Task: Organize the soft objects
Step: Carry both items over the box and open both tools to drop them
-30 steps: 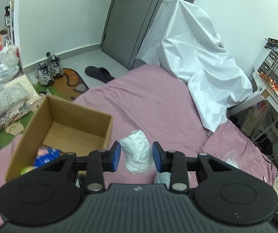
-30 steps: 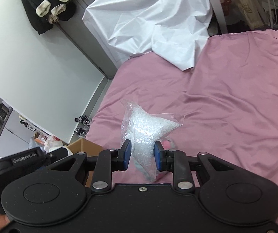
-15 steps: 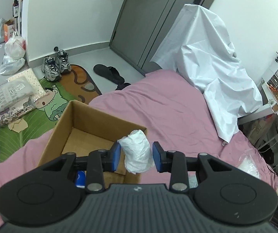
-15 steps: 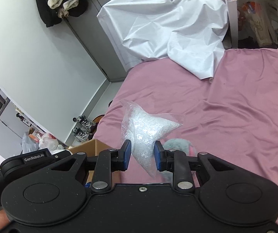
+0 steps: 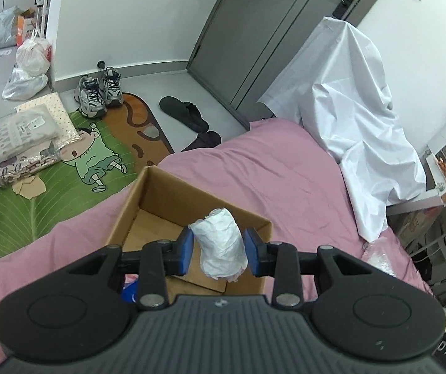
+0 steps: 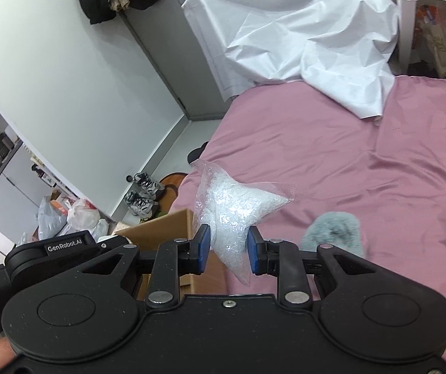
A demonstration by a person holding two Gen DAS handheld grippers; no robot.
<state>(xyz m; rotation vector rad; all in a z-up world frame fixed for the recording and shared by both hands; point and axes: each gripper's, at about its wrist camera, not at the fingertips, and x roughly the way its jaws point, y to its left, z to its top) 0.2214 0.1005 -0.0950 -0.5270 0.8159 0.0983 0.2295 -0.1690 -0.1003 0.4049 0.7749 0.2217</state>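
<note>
Pink bed (image 5: 263,174), cardboard box (image 5: 173,196) near; left gripper (image 5: 220,254) clamping white bundle (image 5: 221,244), right gripper (image 6: 227,251) clamping clear pellet bag (image 6: 232,208).

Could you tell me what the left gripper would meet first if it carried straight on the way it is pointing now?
Probably the cardboard box: the left gripper, shut on the white bundle, points down into its open top, so the bundle would likely meet the box floor or far wall first. Depth is unclear.
</note>
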